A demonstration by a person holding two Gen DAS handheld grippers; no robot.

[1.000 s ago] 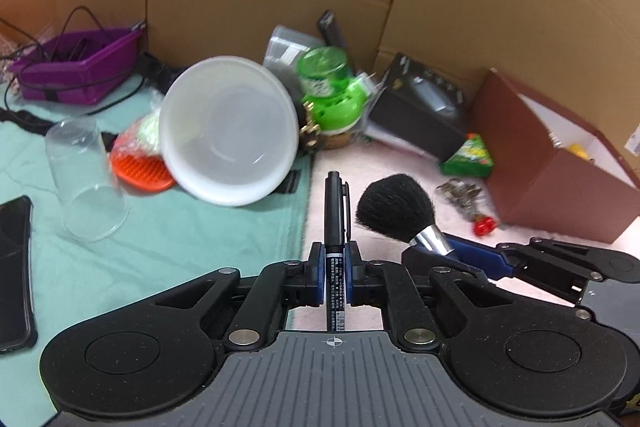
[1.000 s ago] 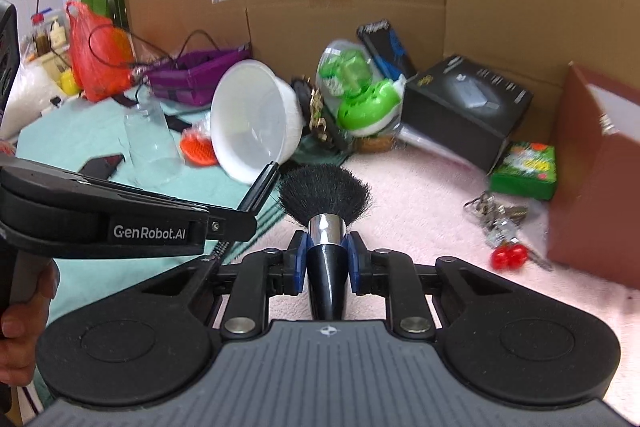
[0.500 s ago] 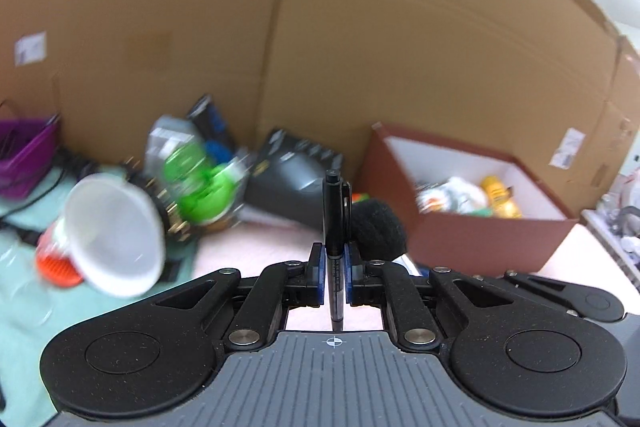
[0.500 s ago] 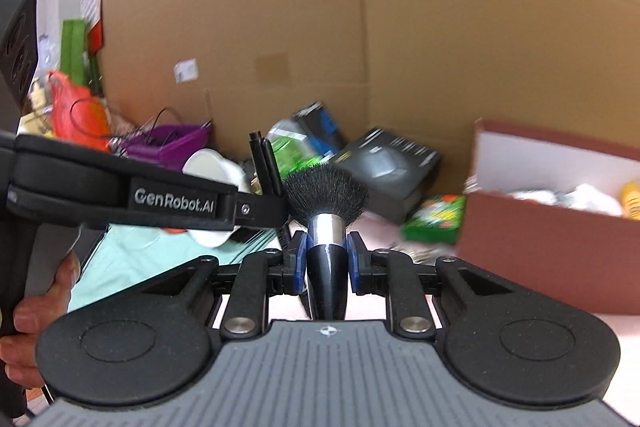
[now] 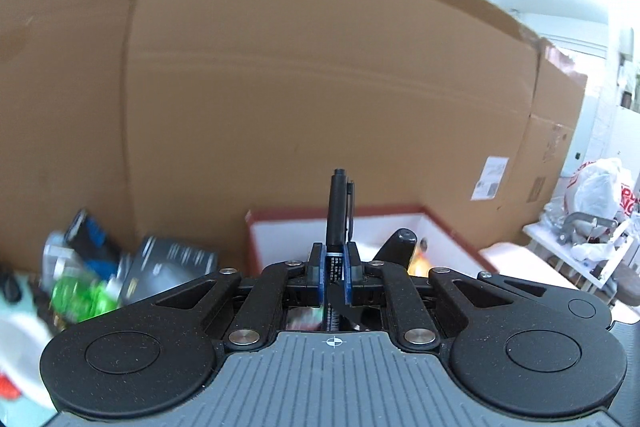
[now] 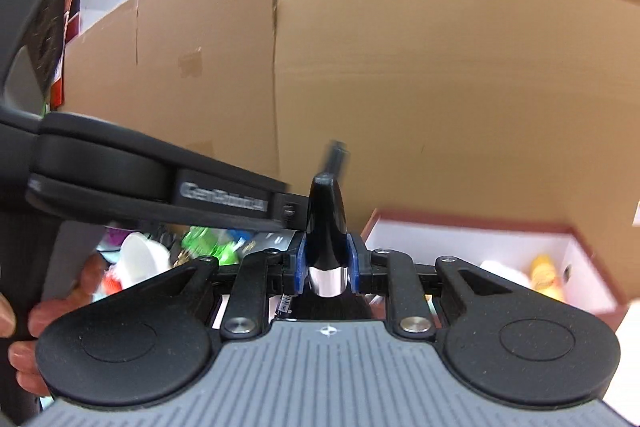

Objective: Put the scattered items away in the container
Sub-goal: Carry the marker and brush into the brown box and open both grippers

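The left gripper (image 5: 335,269) has its blue-padded fingers (image 5: 317,269) clamped on a black pen (image 5: 338,213). The pen stands up between them, its capped end and clip rising well above the fingertips, its lower barrel running down behind the pads. Beyond the pen sits the container, a dark red box (image 5: 256,239) with a white inside, open at the top; a yellowish item shows blurred inside it. Left of the box lie a black carton (image 5: 168,263) and blurred green packaging (image 5: 80,297), all in front of a tall cardboard wall (image 5: 320,87).

The right gripper (image 6: 327,269) has its fingers (image 6: 300,267) pressed on a makeup brush (image 6: 326,227), gripping it at the silver ferrule and the lower part of the black handle. The handle tapers upward past the fingertips, while the bristles hang below the pads, towards the camera, mostly hidden. In this view the left gripper (image 6: 298,215) reaches in from the left, its tip just beside the brush handle, with the pen (image 6: 336,157) blurred above it. A hand (image 6: 24,323) grips that tool at the left edge. The red box (image 6: 472,221) lies to the right and beyond, holding a yellow item (image 6: 544,269) and something white. The counter is barely visible.
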